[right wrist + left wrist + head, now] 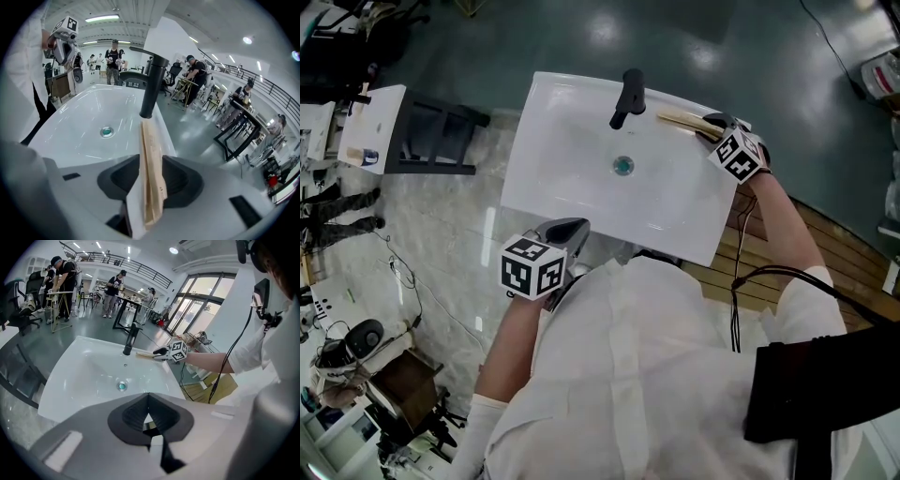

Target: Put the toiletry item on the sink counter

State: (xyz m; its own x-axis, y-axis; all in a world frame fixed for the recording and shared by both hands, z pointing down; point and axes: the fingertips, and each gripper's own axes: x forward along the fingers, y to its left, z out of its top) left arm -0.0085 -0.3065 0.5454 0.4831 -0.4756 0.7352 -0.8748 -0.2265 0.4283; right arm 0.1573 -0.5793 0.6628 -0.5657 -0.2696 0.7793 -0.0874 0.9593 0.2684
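Observation:
The toiletry item [682, 120] is a long flat beige packet. It lies on the back rim of the white sink [572, 141], just right of the black faucet [626, 97]. My right gripper [712, 125] is at the packet's near end. In the right gripper view the packet [151, 173] runs between the jaws toward the faucet [152, 84], and the dark pads stand off it on both sides, so my right gripper [150, 180] is open. My left gripper [567, 230] hovers at the sink's front edge. Its jaws [149, 411] are shut with nothing in them.
The drain [623, 166] sits mid-basin. A black-framed white table [384, 127] stands left of the sink. Wooden slats [750, 253] lie to its right. A black cable [736, 300] hangs by my right arm. Several people work at tables [61, 291] far behind.

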